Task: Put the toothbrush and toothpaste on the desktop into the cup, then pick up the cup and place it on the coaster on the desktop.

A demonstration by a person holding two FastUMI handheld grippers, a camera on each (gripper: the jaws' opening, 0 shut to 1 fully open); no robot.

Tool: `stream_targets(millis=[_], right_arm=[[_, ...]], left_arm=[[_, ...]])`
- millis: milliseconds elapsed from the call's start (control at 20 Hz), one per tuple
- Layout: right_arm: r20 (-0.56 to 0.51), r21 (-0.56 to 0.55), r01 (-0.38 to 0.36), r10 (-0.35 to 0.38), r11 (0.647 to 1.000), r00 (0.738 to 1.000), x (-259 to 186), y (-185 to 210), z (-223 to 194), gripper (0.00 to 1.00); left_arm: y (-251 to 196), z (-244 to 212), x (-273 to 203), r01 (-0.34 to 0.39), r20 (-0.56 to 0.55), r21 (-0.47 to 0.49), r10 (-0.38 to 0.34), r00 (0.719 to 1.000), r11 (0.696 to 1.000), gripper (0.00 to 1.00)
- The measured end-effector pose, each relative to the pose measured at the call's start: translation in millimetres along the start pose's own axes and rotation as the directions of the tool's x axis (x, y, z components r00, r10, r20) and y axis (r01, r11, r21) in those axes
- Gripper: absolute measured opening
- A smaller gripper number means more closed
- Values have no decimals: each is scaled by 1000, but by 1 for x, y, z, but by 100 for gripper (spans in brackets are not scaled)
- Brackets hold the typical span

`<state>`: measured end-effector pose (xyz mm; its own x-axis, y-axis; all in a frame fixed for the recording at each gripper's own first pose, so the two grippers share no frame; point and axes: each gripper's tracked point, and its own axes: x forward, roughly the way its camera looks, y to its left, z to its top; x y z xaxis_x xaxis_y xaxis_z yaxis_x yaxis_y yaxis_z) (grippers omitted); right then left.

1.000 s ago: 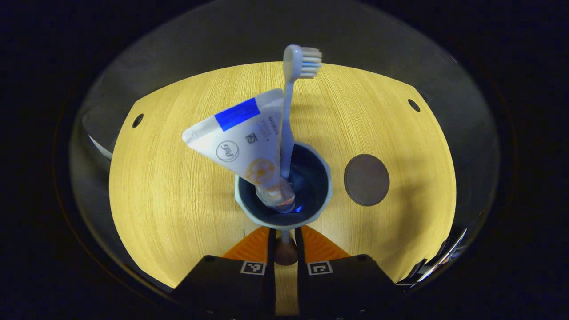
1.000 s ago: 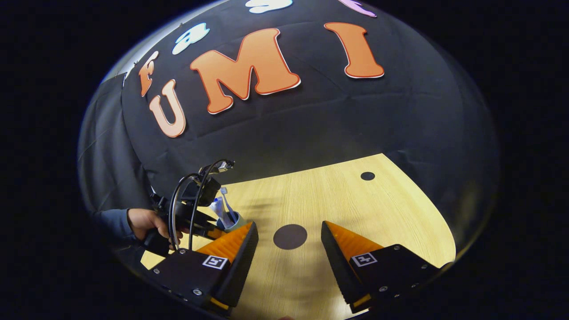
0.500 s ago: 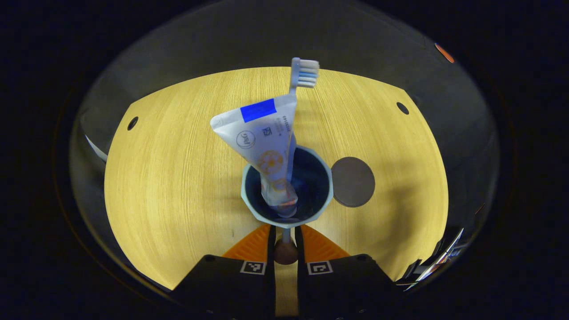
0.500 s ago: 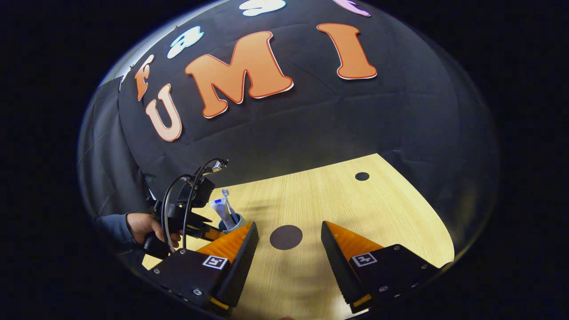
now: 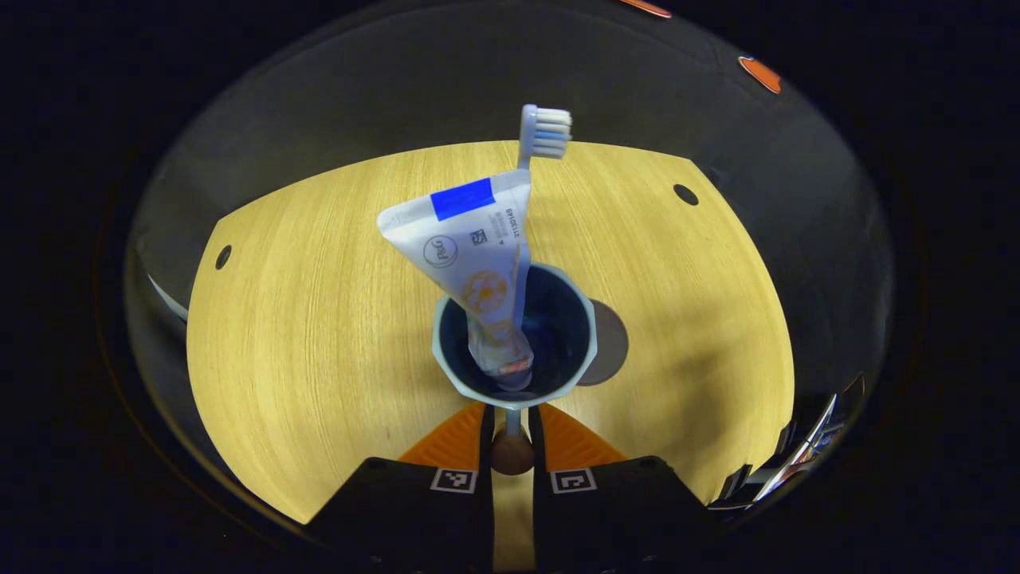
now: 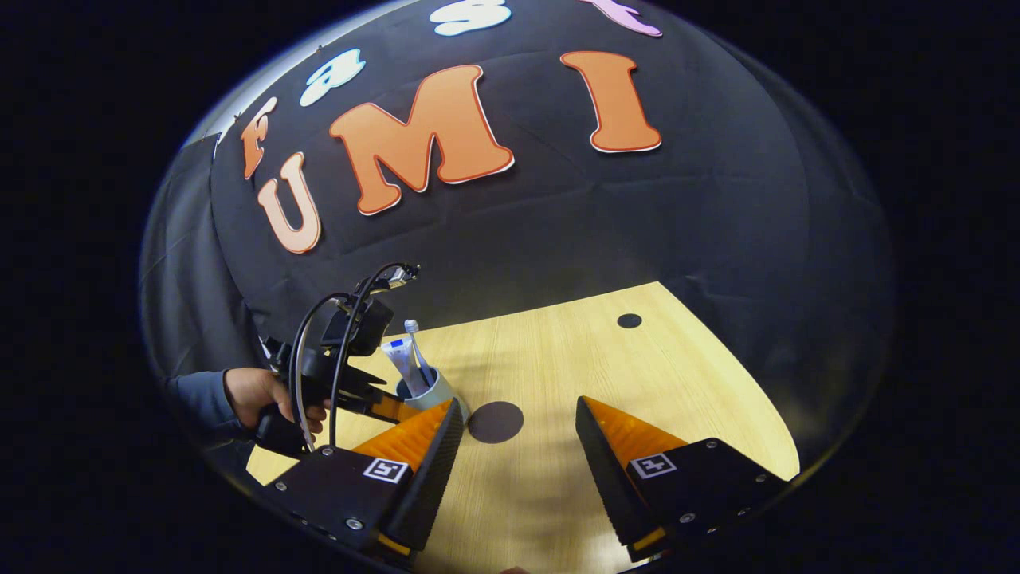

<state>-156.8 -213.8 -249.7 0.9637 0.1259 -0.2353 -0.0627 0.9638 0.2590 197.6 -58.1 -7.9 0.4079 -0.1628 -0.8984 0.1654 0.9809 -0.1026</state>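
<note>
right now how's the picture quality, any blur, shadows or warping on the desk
Left gripper view: cup, toothpaste and toothbrush are sharp; a soft shadow darkens the desktop right of the cup. Right gripper view: sharp too, fisheye bends the desktop edges, and the coaster looks oval.

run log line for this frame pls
left gripper: shut on cup handle | toothbrush, toothpaste: in cup | coaster: beside cup | right gripper: open

The toothpaste [image 5: 470, 255] in the cup [image 5: 590, 344] carries a round logo, a blue rectangle, a small square code and one line of fine print running along the tube; the print is too small to read. The left gripper [image 5: 511, 408] and the right gripper [image 6: 518, 401] each bear square coded markers, one per finger, with no letters or numbers.
</note>
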Motion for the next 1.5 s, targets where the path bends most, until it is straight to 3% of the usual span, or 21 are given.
stream_targets(millis=[50, 100, 800, 1200, 1350, 1500], right_arm=[[3, 0, 10, -10, 1000, 1000, -2, -4, 0, 86], [5, 3, 16, -16, 1000, 1000, -4, -7, 1, 86], [0, 47, 123, -123, 991, 992, -31, -56, -10, 86], [-8, 62, 137, -137, 989, 991, -33, -66, -13, 86], [1, 50, 128, -128, 991, 992, -33, -64, -8, 86], [17, 31, 120, -120, 992, 993, -32, -62, 0, 86]], left_arm=[[23, -7, 36, 8, 0, 12, -8, 1000, 1000, 19], [8, 43, 20, 14, 0, 23, -14, 1000, 1000, 19], [5, 37, 28, 26, -32, 91, -23, 999, 996, 19], [7, 42, 22, 15, -7, 128, -15, 1000, 992, 22], [8, 38, 16, 30, -18, 130, -28, 999, 991, 32], [2, 36, 6, 77, 1, 130, -78, 997, 989, 68]])
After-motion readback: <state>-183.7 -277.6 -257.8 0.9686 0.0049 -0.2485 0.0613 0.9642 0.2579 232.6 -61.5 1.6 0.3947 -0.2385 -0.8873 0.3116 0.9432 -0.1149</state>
